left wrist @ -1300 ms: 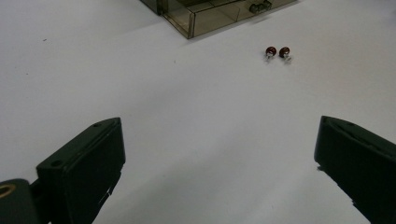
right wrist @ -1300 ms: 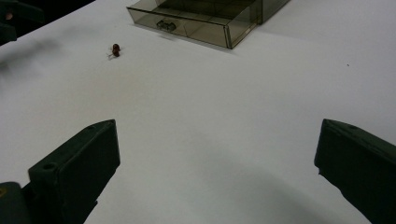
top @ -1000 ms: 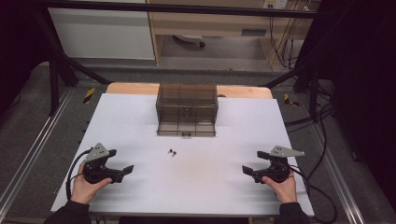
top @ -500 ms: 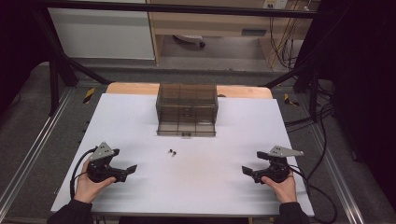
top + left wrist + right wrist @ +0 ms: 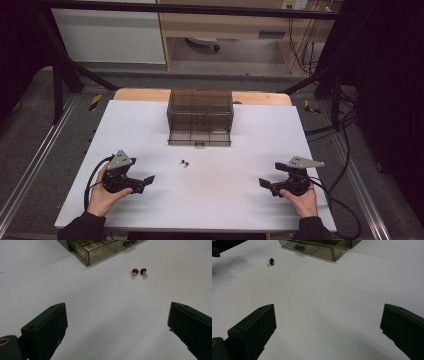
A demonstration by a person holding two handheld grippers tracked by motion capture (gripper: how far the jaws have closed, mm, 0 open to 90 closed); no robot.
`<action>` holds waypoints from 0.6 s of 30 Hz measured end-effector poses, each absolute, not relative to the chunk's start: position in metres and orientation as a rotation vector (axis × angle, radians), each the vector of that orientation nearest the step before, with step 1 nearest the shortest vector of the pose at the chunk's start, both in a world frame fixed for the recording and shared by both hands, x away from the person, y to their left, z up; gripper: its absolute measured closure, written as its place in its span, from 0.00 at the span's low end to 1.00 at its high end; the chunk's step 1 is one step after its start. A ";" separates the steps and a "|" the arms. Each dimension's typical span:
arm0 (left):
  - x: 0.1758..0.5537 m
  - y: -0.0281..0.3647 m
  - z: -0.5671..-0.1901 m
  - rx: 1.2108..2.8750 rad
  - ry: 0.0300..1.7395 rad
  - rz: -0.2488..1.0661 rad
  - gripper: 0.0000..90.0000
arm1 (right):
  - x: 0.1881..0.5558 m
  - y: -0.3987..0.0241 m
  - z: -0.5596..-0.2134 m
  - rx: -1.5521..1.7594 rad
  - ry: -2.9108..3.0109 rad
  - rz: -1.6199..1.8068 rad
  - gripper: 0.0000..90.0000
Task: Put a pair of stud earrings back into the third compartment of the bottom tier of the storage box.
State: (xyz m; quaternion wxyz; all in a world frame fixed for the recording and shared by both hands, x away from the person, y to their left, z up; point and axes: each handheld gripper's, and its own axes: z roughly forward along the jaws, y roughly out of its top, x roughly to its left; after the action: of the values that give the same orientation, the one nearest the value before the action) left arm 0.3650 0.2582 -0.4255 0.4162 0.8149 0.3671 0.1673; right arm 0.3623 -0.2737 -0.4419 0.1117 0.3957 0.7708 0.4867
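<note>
Black left tongs point(image 5: 142, 182) have edged right toward two beads point(image 5: 185, 162).

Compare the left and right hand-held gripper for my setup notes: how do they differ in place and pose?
The left hand-held gripper sits nearer the two red beads; the right hand-held gripper is farther from them. The left points toward the table's right side, the right toward its left, so they face each other. In its own view the left sees both beads side by side; the right sees them overlapped. Both are open and hold nothing.
</note>
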 end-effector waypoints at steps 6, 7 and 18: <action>0.368 0.249 -0.424 2.067 0.917 0.428 0.03 | 0.362 -0.273 -0.443 1.162 2.267 1.423 0.01; 0.369 0.247 -0.424 2.071 0.914 0.428 0.03 | 0.362 -0.273 -0.443 1.162 2.269 1.422 0.01; 0.380 0.223 -0.424 2.115 0.893 0.423 0.05 | 0.363 -0.273 -0.443 1.163 2.271 1.421 0.01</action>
State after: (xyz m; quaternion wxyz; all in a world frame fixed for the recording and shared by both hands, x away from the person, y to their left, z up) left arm 0.3803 0.2233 -0.4238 0.3926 0.8333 0.3519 0.1665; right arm 0.3628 -0.2731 -0.4427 0.1105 0.3958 0.7729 0.4835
